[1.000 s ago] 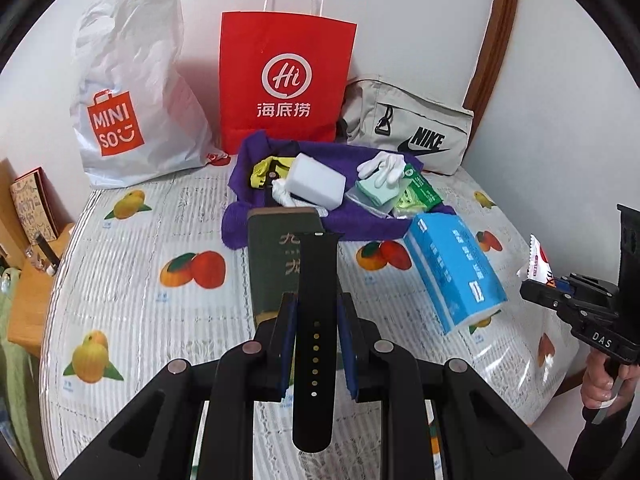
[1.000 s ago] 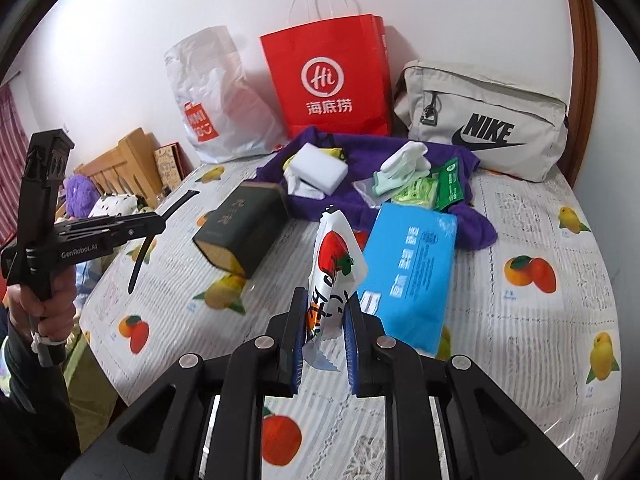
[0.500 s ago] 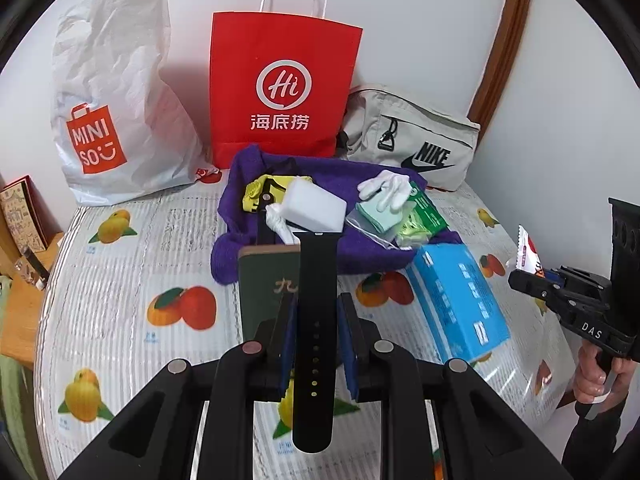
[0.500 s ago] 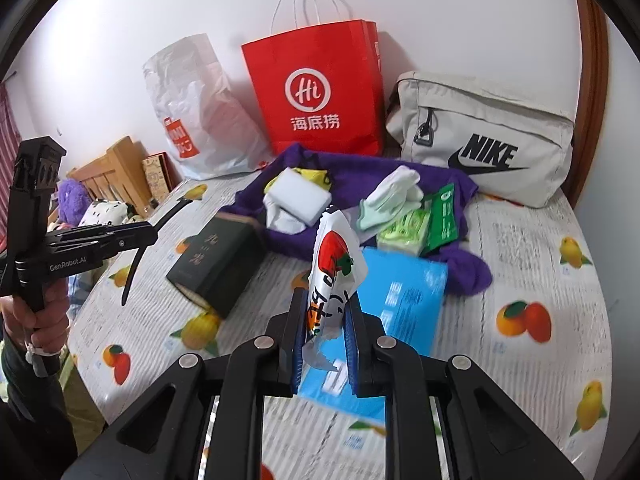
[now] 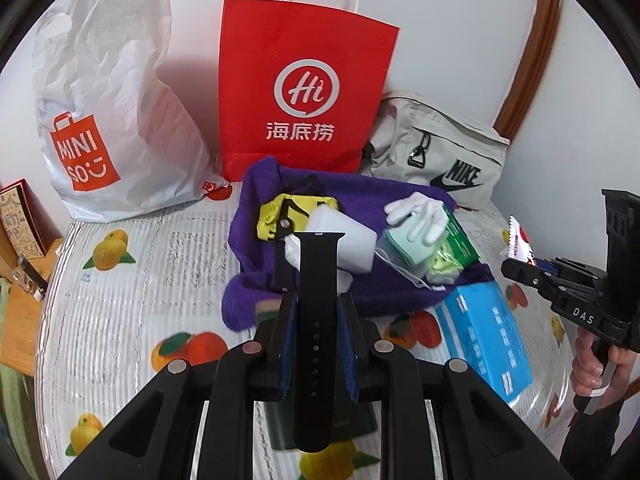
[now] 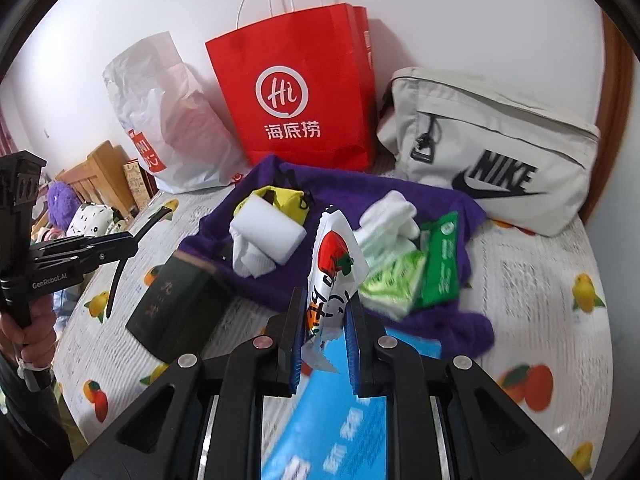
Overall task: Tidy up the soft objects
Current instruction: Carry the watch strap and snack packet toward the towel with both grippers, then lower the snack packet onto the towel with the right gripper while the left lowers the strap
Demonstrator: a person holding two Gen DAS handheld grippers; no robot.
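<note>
Ahead of both sets of fingers lies the purple cloth [image 5: 372,280]. The left gripper [image 5: 316,324] is clamped on a black watch strap [image 5: 316,300]; the right gripper [image 6: 323,322] pinches a snack packet [image 6: 332,268]. Each should release low over the pile.

Matt black rubbery watch strap [image 5: 316,320]. Glossy plastic snack packet [image 6: 332,276], crinkled. Purple towel [image 5: 360,280]: fuzzy, napped cloth. Red paper bag [image 5: 304,92], smooth matt, twisted cord handles. White plastic Miniso bag [image 5: 108,100], wrinkled, slight sheen. Beige Nike pouch [image 6: 492,148]: woven fabric. Counter [image 5: 120,280] under a ribbed, shiny plastic cover. Blue tissue pack [image 5: 484,336], glossy film.
</note>
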